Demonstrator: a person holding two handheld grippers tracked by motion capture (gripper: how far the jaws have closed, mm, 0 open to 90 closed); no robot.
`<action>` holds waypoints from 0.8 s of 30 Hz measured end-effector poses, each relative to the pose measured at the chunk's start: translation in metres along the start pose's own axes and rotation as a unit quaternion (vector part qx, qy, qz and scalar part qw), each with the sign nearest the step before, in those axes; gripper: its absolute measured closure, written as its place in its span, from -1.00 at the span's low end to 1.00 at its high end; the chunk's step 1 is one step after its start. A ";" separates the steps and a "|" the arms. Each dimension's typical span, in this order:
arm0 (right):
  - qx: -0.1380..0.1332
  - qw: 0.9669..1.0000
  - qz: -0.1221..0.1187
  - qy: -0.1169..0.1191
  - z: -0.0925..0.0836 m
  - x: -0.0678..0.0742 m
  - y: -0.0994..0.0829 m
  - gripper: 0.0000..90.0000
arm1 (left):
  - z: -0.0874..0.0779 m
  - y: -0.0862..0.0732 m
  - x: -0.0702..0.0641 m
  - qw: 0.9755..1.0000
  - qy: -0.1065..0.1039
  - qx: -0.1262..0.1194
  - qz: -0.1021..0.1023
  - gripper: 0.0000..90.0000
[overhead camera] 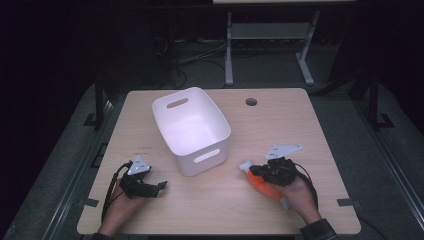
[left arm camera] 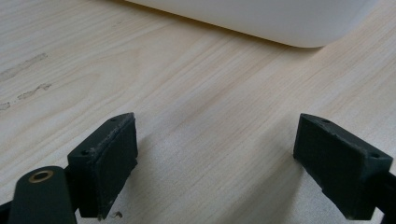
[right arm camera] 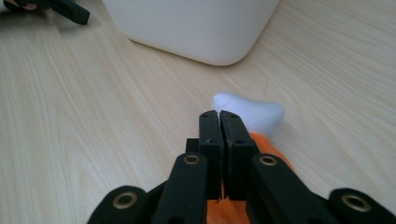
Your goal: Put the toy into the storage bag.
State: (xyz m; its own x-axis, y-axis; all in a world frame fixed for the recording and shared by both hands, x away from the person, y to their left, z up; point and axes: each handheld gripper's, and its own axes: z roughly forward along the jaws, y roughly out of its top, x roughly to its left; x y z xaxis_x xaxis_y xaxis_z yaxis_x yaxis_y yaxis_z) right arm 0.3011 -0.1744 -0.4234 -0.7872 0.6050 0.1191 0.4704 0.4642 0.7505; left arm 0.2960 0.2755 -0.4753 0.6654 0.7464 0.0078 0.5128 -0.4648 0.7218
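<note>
Broadly, a pale wooden table carries a white bin with handle slots, standing a little left of centre toward the far side. Just right of the bin's near corner lies an orange toy with a white tip, flat on the wood under the right gripper, whose jaws are pressed together above it with nothing clamped between them. Near the front left edge, the left gripper rests low over bare wood, its jaws spread wide and empty.
</note>
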 end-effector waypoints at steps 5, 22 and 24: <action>0.002 1.000 0.010 -0.011 -0.014 -0.003 0.001 0.72 | 0.000 0.000 0.000 1.000 0.000 0.001 0.002 -0.71; 0.066 0.996 0.036 -0.051 -0.027 -0.017 0.001 -0.49 | 0.000 0.000 0.000 1.000 0.000 0.001 0.001 -0.71; 0.075 0.995 0.033 -0.057 -0.025 -0.018 0.001 -0.60 | 0.000 0.000 0.000 1.000 0.000 0.001 0.001 -0.71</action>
State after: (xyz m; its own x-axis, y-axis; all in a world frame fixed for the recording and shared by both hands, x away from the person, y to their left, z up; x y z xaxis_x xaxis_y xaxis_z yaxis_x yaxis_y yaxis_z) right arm 0.3054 -0.2007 -0.4082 -0.7067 0.7026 0.0834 0.5797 0.5073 0.6376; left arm 0.2960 0.2756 -0.4752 0.6661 0.7458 0.0086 0.5126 -0.4661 0.7210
